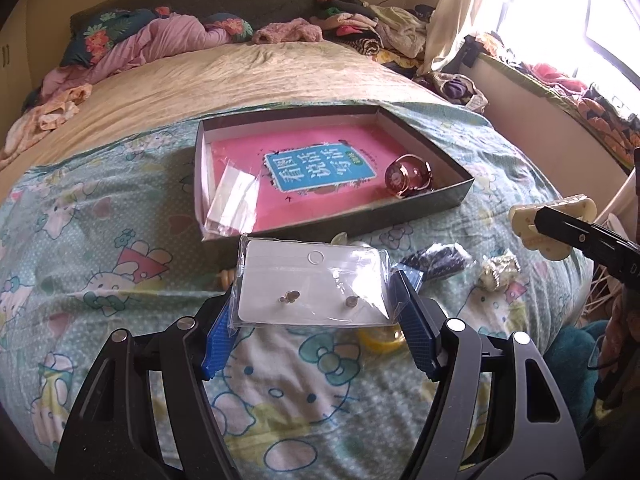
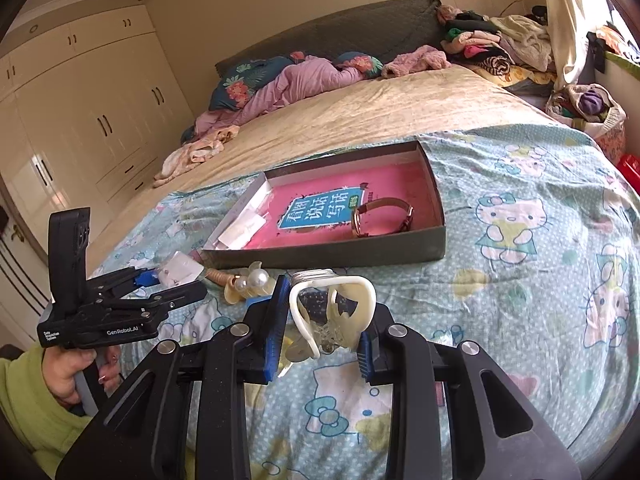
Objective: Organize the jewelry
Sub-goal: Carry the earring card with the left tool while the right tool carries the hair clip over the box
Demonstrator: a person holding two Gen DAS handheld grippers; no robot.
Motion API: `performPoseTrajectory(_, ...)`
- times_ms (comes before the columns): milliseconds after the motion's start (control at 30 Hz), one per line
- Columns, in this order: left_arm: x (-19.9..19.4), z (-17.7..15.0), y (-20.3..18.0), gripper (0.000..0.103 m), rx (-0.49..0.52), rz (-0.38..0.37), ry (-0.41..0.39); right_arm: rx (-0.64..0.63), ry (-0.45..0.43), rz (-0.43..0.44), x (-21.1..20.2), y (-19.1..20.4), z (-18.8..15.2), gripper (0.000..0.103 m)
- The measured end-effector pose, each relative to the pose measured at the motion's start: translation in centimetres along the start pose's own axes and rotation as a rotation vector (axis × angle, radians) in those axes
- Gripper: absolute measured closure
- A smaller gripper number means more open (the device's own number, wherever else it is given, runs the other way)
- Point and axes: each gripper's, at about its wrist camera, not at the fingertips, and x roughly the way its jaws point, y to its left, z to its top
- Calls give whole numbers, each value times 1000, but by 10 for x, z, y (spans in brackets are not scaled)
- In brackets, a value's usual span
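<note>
My left gripper (image 1: 316, 316) is shut on a clear bag (image 1: 312, 284) holding a white card with small earrings, lifted above the bedspread. The same bag (image 2: 180, 270) shows in the left gripper (image 2: 154, 280) at the left of the right wrist view. My right gripper (image 2: 322, 340) is shut on a cream hair claw clip (image 2: 332, 308), which also shows at the right as the clip (image 1: 552, 224). Beyond both lies a dark open box (image 1: 424, 208) lined with a pink book. In it are a rose-gold watch (image 1: 408, 178) and clear plastic bags (image 1: 236, 200).
On the Hello Kitty bedspread (image 1: 120, 264) lie a pearl hair clip (image 2: 248, 284), a dark beaded piece (image 1: 436, 260), a silvery crumpled piece (image 1: 500, 272) and a yellow ring (image 1: 380, 338). Clothes are piled at the headboard (image 1: 360, 24). A hand in a green sleeve (image 2: 76, 372) holds the left gripper.
</note>
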Motion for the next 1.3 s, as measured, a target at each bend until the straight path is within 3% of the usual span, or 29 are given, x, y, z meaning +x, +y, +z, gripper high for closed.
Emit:
performPoseTrajectory(733, 27, 46, 7, 41, -19, 27, -22, -43, -35, 26, 23, -3, 70, 75)
performPoseTrajectory(1300, 64, 87, 0, 41, -38, -6, -26, -6, 17, -20, 55, -30, 92, 75)
